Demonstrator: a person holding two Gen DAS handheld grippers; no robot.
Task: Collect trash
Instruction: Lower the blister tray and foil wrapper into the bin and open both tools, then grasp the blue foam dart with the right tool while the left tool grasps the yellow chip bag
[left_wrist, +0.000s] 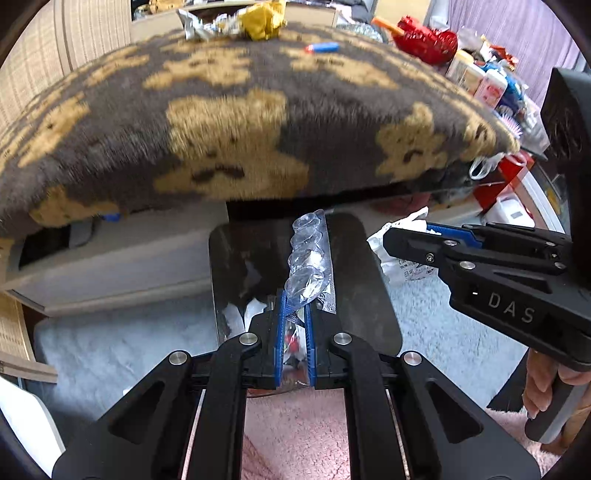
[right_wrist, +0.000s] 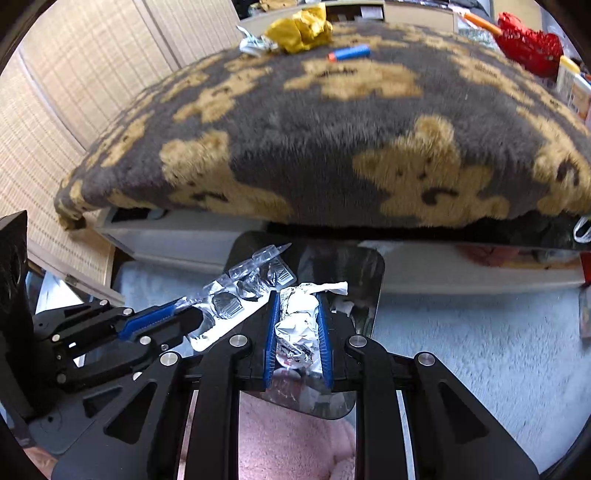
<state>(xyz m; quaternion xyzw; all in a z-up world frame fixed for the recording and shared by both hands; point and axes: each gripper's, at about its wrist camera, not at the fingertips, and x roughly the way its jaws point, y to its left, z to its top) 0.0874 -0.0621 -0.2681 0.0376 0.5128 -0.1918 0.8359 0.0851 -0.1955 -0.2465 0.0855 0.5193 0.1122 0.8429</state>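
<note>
Clamping a blister pack (left_wrist: 308, 266), left gripper (left_wrist: 295, 321) nears right gripper (right_wrist: 298, 325), which pinches crumpled wrapper (right_wrist: 299, 321).

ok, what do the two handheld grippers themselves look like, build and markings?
Both the left gripper and right gripper are matte black linkage frames with silver pivot pins and ribbed blue pads lining the jaws. The right one's body carries pale "DAS" lettering. No cables visible.

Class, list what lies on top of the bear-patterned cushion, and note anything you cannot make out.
On the bear-patterned cushion lie a crumpled yellow wrapper, a silver foil wrapper touching it, and a blue dart apart. Whatever lies behind the yellow wrapper is hidden.
</note>
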